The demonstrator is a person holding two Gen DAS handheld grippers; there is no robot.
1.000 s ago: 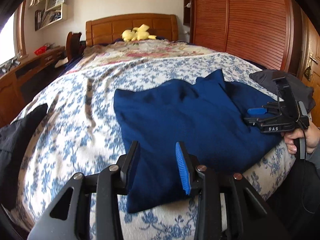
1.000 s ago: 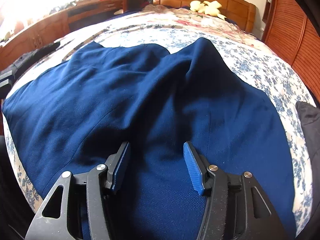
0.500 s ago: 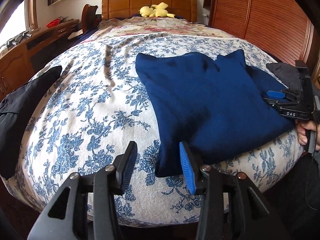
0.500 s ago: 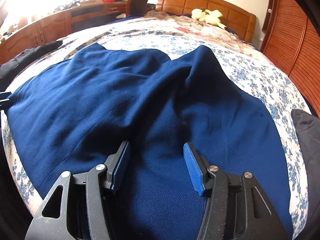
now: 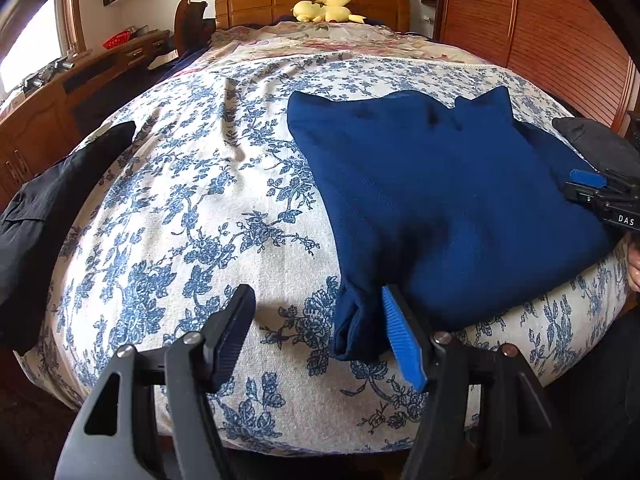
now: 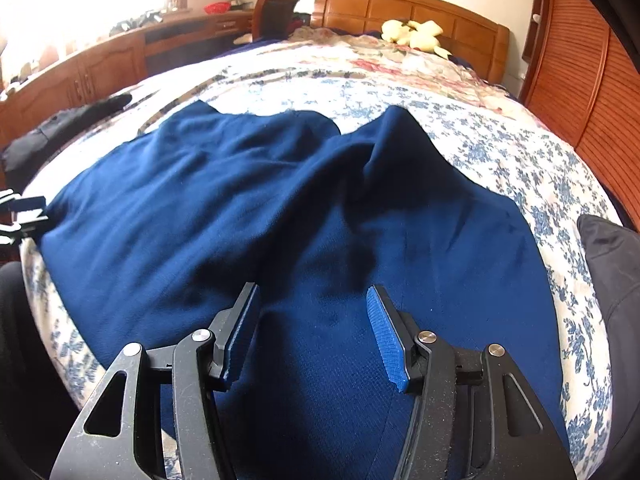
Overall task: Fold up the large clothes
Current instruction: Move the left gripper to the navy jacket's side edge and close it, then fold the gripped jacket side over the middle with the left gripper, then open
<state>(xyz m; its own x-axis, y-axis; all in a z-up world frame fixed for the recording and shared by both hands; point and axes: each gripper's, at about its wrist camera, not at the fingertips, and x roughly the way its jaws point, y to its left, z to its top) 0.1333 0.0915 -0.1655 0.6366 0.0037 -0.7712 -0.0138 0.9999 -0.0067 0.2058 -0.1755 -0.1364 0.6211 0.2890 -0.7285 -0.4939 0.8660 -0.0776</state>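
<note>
Navy garment on floral bedspread, black clothes beside, left tool opening, right tool apart, empty.

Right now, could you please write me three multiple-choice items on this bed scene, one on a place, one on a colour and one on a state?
1. Where does the yellow plush toy lie?
A. On the blue garment
B. At the headboard end of the bed
C. On the desk by the window

2. What colour is the large garment spread on the floral bedspread?
A. Dark blue
B. Red
C. White

3. How do the jaws of the left gripper stand?
A. Shut on the black clothing
B. Apart, with only the garment's near corner between them
C. Shut on the plush toy

Answers:
1 B, the toy rests against the wooden headboard.
2 A, the cloth is navy in both views.
3 B, the jaws are opening and the pads do not press the cloth.
</note>
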